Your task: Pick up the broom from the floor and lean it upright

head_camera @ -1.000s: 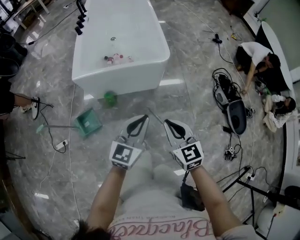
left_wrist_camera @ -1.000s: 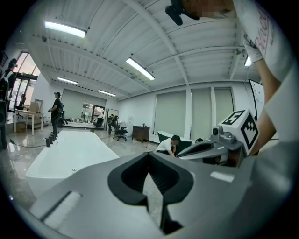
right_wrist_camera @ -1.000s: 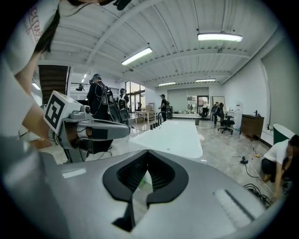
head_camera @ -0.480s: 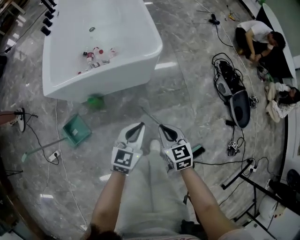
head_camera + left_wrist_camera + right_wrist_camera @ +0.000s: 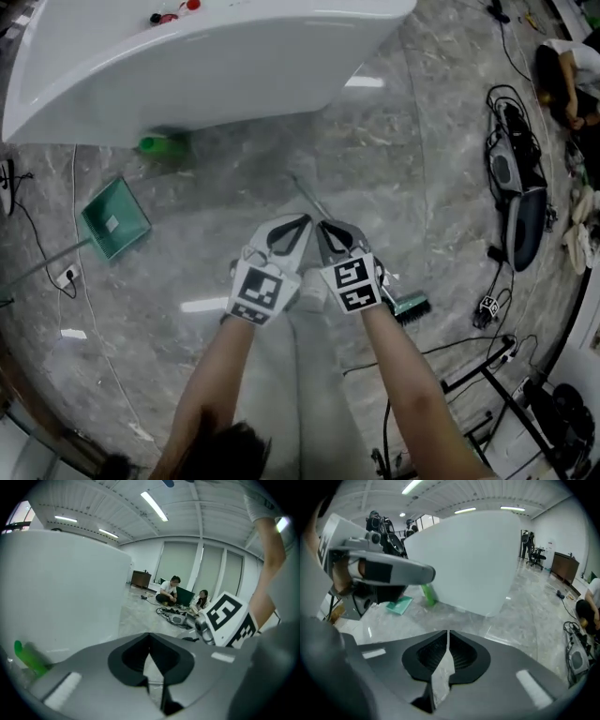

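The broom lies flat on the marble floor. Its thin handle [image 5: 305, 192] runs from near the tub down to the right, to the green brush head [image 5: 412, 306]. Both grippers hover side by side over the handle's middle, which they hide. My left gripper [image 5: 302, 222] [image 5: 150, 634] is shut with nothing in it. The jaws of my right gripper [image 5: 322, 226] [image 5: 447, 632] are starting to open, with only a hairline slit at the tips and nothing between them. In the right gripper view the left gripper [image 5: 393, 571] shows at the upper left.
A white bathtub [image 5: 187, 66] fills the top, with a green bottle [image 5: 159, 143] at its foot. A green dustpan [image 5: 114, 217] lies to the left near a power strip [image 5: 66, 277]. Cables and equipment [image 5: 520, 206] lie to the right, with a seated person [image 5: 562, 70] beyond.
Both grippers have dropped toward the floor and drawn closer together over the broom handle. The head view has moved lower and nearer the tub.
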The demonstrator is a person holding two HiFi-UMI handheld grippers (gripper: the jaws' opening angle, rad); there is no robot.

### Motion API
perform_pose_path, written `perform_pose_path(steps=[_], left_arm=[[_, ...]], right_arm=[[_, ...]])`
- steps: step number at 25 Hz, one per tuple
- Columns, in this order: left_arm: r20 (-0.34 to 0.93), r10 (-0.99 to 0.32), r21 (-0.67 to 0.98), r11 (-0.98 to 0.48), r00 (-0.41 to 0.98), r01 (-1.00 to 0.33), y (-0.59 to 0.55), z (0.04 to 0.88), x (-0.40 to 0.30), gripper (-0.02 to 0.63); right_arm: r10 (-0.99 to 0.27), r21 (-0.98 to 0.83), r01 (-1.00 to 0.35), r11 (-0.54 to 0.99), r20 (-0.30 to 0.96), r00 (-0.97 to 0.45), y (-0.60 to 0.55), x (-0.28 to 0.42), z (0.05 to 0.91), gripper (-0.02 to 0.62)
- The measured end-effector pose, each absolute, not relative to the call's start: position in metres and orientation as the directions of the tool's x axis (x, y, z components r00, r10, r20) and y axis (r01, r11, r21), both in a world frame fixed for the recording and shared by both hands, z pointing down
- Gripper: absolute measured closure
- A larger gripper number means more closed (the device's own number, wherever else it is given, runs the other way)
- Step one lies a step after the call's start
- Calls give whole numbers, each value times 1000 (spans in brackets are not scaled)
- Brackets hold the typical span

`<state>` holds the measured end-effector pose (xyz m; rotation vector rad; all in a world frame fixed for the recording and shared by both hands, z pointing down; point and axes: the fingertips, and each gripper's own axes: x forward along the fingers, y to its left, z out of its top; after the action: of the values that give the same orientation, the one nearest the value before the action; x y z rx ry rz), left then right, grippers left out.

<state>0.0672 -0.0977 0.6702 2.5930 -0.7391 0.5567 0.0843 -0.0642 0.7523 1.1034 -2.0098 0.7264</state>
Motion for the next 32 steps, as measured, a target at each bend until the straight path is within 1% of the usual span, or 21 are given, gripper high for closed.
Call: perform_pose_path(steps=[3,6,10,15,19,24,28,32], left_arm=[[486,-431,263,-758,761,-597,-105,719,61,607],[509,-409,277,-755,757,-594,-106,760,60,607],[529,-378,294,-758,760,-582,-105,797,63,607],[539,-348,319,-759,767,-568,-109,823,74,607],[544,-336,318,-765,769,-559,-117,835,78,607],[549,-359,332,-735,755,-591,-126,838,74,607],[547,-388,328,-716,742,-616,-136,830,68,607],[529,-415,319,-711,741,-626,-141,804,64,607]], right_arm=[[-364,-135,-876,463,872,-327,-56,93,827,538],[-284,-103,-875,473,922,-262,-51,105,887,504],[-213,-81,-883,462,957,-199,-46,121,943,494],[-154,-57,-893,446,978,-139,-36,137,989,494],[-136,-40,-877,479,983,-119,-38,140,1008,510],[-122,-72,-874,480,982,-147,-37,140,1008,517],[-153,-59,-876,479,977,-149,-43,144,992,518],[-201,-43,-882,468,968,-154,-49,149,963,518]])
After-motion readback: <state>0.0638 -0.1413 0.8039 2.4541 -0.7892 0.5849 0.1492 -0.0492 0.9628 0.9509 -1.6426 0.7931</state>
